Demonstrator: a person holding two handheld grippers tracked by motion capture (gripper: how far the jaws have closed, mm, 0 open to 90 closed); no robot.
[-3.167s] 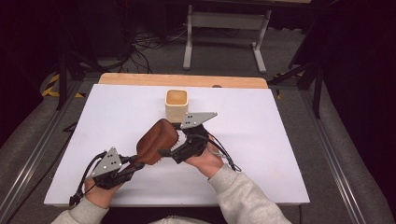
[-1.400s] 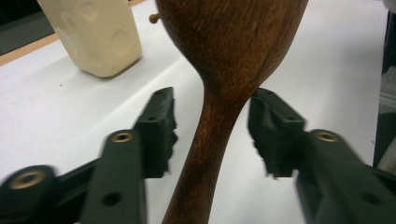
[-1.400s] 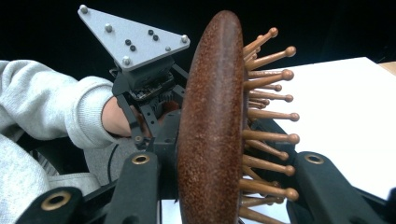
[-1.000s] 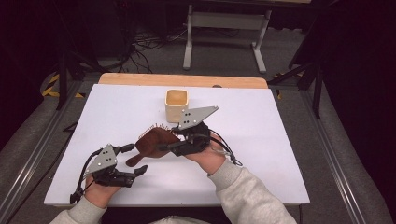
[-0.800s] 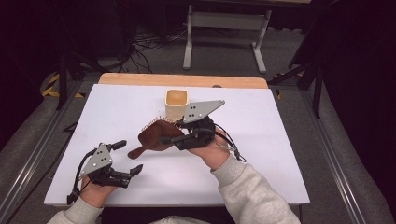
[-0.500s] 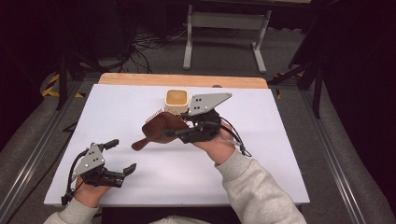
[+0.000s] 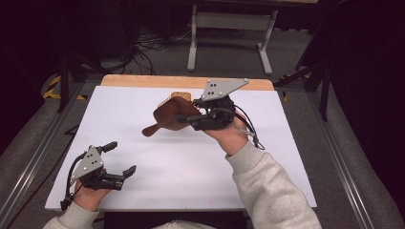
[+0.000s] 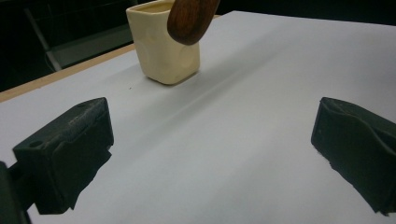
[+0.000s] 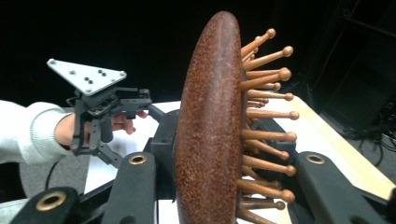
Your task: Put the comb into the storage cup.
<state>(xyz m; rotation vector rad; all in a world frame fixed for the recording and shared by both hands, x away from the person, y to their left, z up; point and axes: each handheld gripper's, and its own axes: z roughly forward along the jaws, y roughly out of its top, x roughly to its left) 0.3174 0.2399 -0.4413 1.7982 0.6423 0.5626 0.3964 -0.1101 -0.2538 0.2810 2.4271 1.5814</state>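
Observation:
A brown wooden hairbrush [image 7: 167, 116] with peg bristles hangs in the air over the table's back middle, handle pointing left and down. My right gripper [image 7: 188, 119] is shut on its head; in the right gripper view the brush [image 9: 210, 126] stands edge-on between the jaws, pegs to the right. A cream square cup [image 7: 180, 96] stands just behind the brush, mostly hidden by it. In the left gripper view the cup [image 8: 163, 42] stands upright with the brush handle [image 8: 191, 18] in front of its rim. My left gripper [image 7: 122, 157] hovers open near the front left, holding nothing.
The white tabletop [image 7: 143, 181] has a wooden strip [image 7: 143, 81] along its back edge. Metal rails run along both sides. A grey stand [image 7: 229, 28] and cables lie on the floor beyond the table.
My left gripper let go of the brush handle, opened and drew back to the front left. My right gripper lifted the brush and carried it back toward the cup.

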